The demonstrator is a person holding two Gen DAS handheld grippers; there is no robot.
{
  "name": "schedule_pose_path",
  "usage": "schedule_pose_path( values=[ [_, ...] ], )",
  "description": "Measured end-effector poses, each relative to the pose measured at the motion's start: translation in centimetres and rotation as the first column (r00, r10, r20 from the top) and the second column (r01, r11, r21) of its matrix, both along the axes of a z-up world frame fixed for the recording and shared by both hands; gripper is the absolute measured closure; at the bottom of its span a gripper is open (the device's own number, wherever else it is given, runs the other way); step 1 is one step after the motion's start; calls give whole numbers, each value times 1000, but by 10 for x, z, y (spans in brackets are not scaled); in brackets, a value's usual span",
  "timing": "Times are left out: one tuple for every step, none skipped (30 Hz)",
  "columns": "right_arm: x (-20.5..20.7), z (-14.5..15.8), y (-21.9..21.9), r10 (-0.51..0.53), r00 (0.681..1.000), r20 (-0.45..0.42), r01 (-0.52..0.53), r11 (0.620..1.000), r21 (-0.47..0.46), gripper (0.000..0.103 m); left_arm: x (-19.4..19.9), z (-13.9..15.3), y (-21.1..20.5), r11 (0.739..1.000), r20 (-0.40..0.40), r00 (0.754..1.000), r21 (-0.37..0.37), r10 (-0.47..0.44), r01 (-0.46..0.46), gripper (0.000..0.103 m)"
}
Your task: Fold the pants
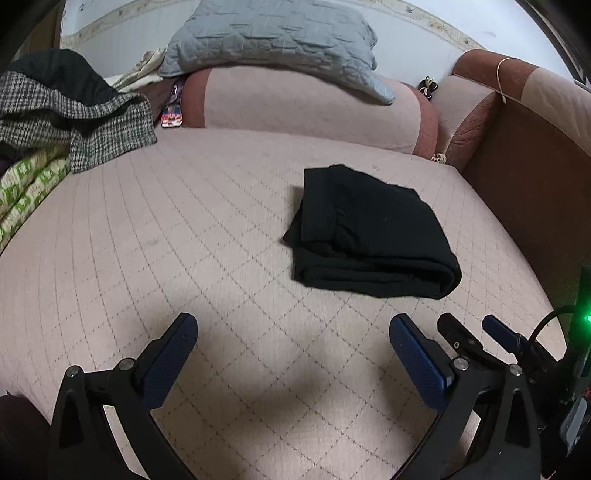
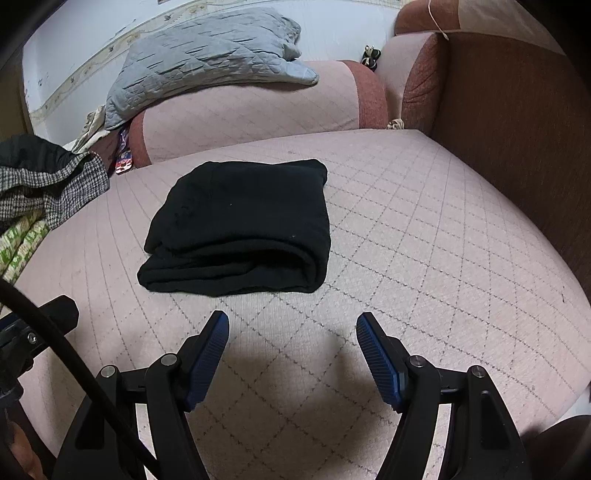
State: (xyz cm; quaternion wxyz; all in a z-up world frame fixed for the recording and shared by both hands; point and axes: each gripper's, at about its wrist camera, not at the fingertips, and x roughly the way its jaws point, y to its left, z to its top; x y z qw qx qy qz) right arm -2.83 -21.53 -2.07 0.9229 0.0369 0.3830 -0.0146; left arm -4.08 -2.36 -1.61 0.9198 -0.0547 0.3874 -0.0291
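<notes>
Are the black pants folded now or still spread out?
Folded. The black pants lie as a compact stacked bundle on the quilted cushion, with rolled layers showing along the near edge. Both hand-held grippers are open and clear of them.

Pink quilted sofa (image 1: 184, 240), white wall (image 1: 122, 44)

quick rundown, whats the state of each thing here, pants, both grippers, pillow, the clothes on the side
black pants: folded into a compact stack, lying on the quilted couch seat, touched by neither gripper
left gripper: open, empty, held short of the pants
right gripper: open, empty, held short of the pants
grey pillow: crumpled, resting on the bolster
checked garment: unfolded, heaped at the left edge
</notes>
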Motion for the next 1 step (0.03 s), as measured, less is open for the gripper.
schedule_pose_path(
  values=[
    [-1, 0, 1, 0, 1000, 3, 0, 1000, -7, 27, 0, 0, 0, 1000, -6, 1000, -2, -4, 4, 0]
  ],
)
